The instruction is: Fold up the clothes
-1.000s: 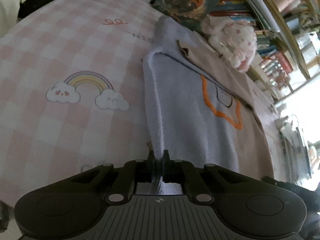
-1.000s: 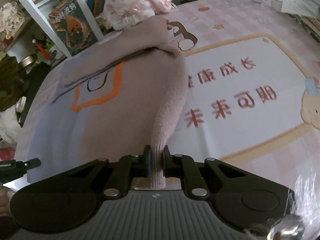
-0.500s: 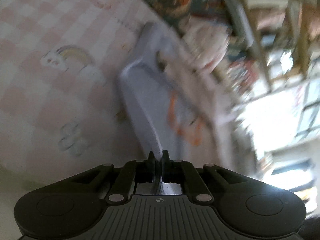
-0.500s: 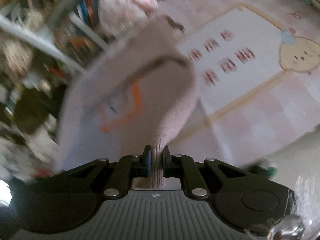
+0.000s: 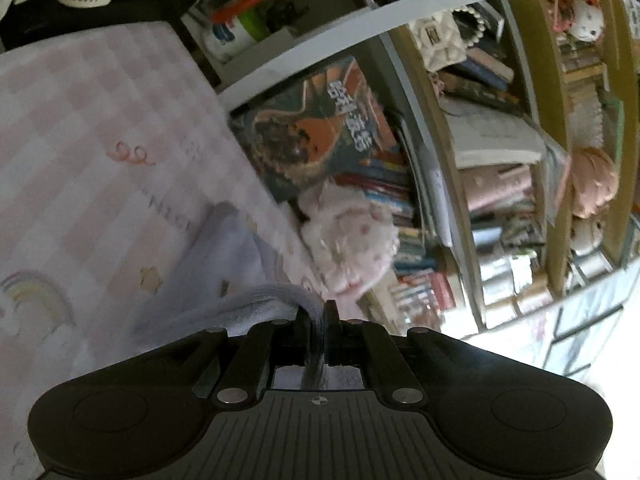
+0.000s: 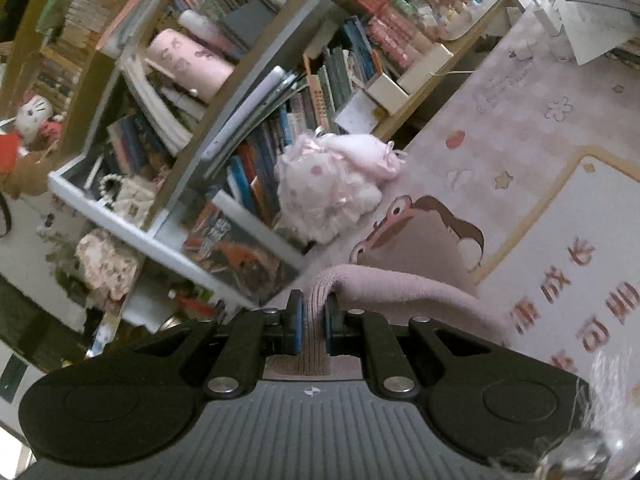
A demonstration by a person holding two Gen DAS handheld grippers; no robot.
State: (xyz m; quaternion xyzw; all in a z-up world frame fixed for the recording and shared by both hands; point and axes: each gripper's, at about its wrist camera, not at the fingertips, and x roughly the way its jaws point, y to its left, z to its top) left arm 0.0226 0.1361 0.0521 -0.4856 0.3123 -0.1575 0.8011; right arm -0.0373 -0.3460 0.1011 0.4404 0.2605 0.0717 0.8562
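Your left gripper (image 5: 318, 314) has its jaws closed on the lavender edge of the garment (image 5: 224, 264); your right gripper (image 6: 314, 312) has its jaws closed on its pink ribbed hem. The garment trails down onto the pink checked counter (image 5: 80, 140), near the plush toy (image 6: 332, 188) and bookshelf (image 6: 224, 92).
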